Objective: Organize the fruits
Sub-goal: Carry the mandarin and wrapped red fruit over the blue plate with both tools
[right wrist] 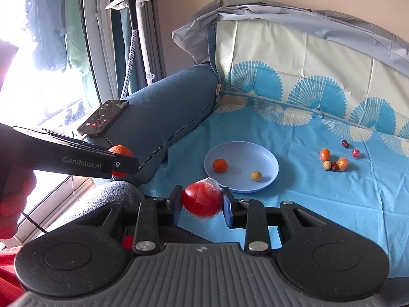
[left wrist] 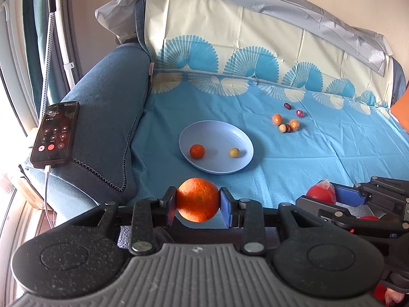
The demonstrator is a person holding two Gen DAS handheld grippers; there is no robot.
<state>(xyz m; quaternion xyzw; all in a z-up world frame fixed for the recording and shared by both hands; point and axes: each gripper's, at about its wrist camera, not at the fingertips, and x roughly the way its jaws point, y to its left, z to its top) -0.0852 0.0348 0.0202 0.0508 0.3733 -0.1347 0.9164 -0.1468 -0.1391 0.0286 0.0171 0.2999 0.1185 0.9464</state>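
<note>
My left gripper (left wrist: 198, 204) is shut on a large orange (left wrist: 198, 199), held in front of the sofa seat, short of the plate. My right gripper (right wrist: 202, 203) is shut on a red fruit in clear wrap (right wrist: 202, 199); it shows at the right of the left wrist view (left wrist: 321, 195). A light blue plate (left wrist: 240, 140) lies on the blue cloth and holds a small orange (left wrist: 197, 151) and a small yellowish fruit (left wrist: 234, 152). Several small fruits (left wrist: 287, 124) lie loose on the cloth beyond the plate to the right.
A phone (left wrist: 55, 134) with its screen lit lies on the sofa's blue armrest (left wrist: 107, 117) at left, with a cable plugged in. The patterned cloth (left wrist: 306, 158) covers seat and backrest. A white stand (right wrist: 143, 38) is by the window.
</note>
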